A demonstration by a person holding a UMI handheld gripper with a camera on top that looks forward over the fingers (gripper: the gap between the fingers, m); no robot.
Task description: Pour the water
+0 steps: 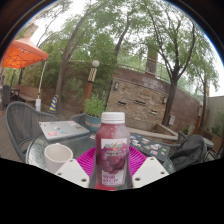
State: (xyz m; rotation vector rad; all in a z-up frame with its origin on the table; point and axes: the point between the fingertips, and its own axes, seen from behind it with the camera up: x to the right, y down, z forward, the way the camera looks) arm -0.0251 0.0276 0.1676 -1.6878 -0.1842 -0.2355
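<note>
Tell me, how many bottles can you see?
1. The bottle stands between the claw's pink pads, beside a white cup on the table. Others may be hidden.

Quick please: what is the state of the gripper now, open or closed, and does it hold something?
Gripper: closed on the bottle with the white cap and pink label; both fingers press its sides.

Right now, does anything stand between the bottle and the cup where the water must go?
Nothing visible does. The bottle stands between the gripper jaws, and the white cup sits beside it on the glass table, the gap clear.
</note>
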